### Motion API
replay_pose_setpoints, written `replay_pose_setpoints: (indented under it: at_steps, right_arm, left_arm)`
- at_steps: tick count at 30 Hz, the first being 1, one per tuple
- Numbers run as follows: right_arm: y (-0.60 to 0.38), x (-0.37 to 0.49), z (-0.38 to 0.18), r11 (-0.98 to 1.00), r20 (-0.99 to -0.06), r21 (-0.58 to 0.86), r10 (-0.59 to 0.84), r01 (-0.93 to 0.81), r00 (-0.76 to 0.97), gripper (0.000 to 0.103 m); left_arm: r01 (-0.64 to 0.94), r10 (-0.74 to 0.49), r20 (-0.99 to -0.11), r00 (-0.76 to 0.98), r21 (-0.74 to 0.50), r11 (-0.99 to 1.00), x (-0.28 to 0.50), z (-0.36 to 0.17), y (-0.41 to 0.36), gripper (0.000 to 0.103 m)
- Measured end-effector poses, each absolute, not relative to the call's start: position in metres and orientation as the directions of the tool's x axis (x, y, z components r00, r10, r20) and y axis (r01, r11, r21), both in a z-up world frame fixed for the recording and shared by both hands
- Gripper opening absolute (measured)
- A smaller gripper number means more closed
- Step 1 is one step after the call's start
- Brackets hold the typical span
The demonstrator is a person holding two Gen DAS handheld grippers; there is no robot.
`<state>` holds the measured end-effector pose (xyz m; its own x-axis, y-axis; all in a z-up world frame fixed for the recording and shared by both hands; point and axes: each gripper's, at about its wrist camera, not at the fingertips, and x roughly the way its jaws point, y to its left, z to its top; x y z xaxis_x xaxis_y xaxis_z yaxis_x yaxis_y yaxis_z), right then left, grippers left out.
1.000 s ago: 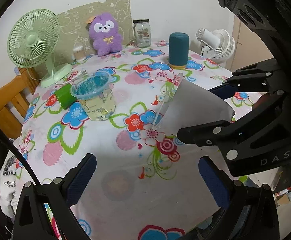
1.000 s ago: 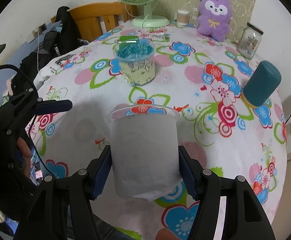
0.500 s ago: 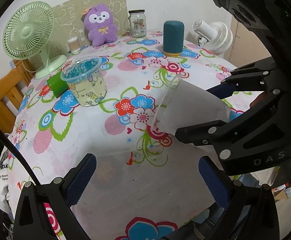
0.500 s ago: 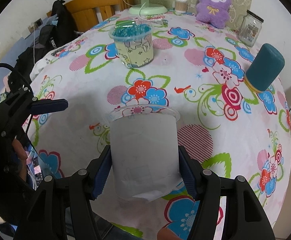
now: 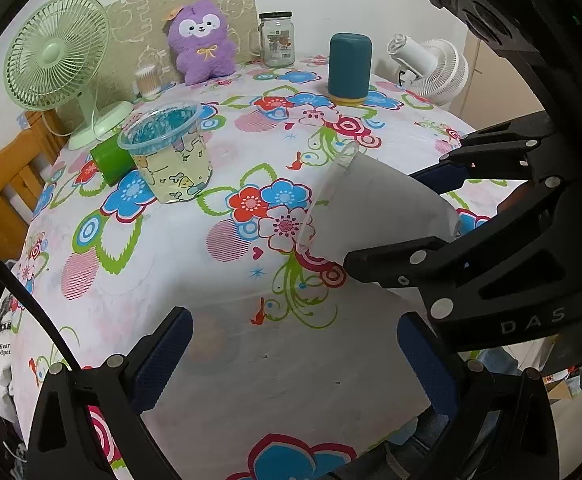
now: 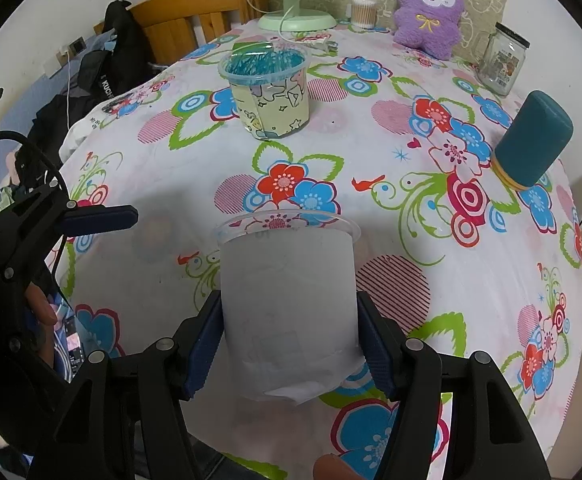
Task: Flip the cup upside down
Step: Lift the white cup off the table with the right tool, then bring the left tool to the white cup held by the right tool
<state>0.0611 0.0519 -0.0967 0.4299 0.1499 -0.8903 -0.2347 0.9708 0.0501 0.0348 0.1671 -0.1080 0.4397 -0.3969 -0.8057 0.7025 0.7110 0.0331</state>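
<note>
My right gripper (image 6: 291,352) is shut on a clear plastic cup with a white paper sleeve (image 6: 289,300). It holds the cup tilted on its side above the flowered tablecloth (image 6: 371,120), mouth pointing away toward the table's far side. In the left wrist view the same cup (image 5: 375,212) hangs at the right, mouth to the left, clamped in the right gripper (image 5: 431,216). My left gripper (image 5: 291,360) is open and empty over the near table edge; one of its fingers (image 6: 99,216) shows at the left of the right wrist view.
A second clear cup with a yellow cartoon sleeve (image 5: 171,156) stands upright mid-table beside a green roll (image 5: 111,158). A teal cylinder (image 5: 349,68), glass jar (image 5: 277,40), purple plush (image 5: 205,44), green fan (image 5: 57,56) and white fan (image 5: 431,68) line the far side.
Both grippers have pulled back toward the near edge and risen a little, so the table looks farther away. The cup stays clamped in the right gripper at much the same tilt.
</note>
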Motion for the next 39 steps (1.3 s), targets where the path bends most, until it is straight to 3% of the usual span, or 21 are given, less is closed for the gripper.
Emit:
replay_pose_setpoints:
  at_steps: [5, 19, 32, 39]
  right_arm:
    - [0.052, 0.062, -0.096, 0.971, -0.894, 0.042, 0.141, -0.234, 0.426, 0.083]
    - [0.041, 0.055, -0.064, 0.970, -0.859, 0.068, 0.176, -0.233, 0.480, 0.083]
    - [-0.006, 0.024, -0.001, 0.983, -0.716, 0.041, 0.153, -0.178, 0.681, 0.089]
    - [-0.064, 0.013, -0.006, 0.986, -0.687, 0.149, 0.158, -0.075, 0.709, 0.089]
  left_arm:
    - [0.705, -0.395, -0.807, 0.440, 0.038, 0.708, 0.035, -0.109, 0.167, 0.103]
    - [0.677, -0.419, -0.797, 0.435, -0.017, 0.736, 0.036, -0.089, 0.172, 0.103]
    - [0.561, -0.502, -0.770, 0.394, -0.231, 0.795, 0.044, -0.056, 0.166, 0.103]
    - [0.443, -0.512, -0.784, 0.351, -0.342, 0.828, 0.040, -0.061, 0.137, 0.103]
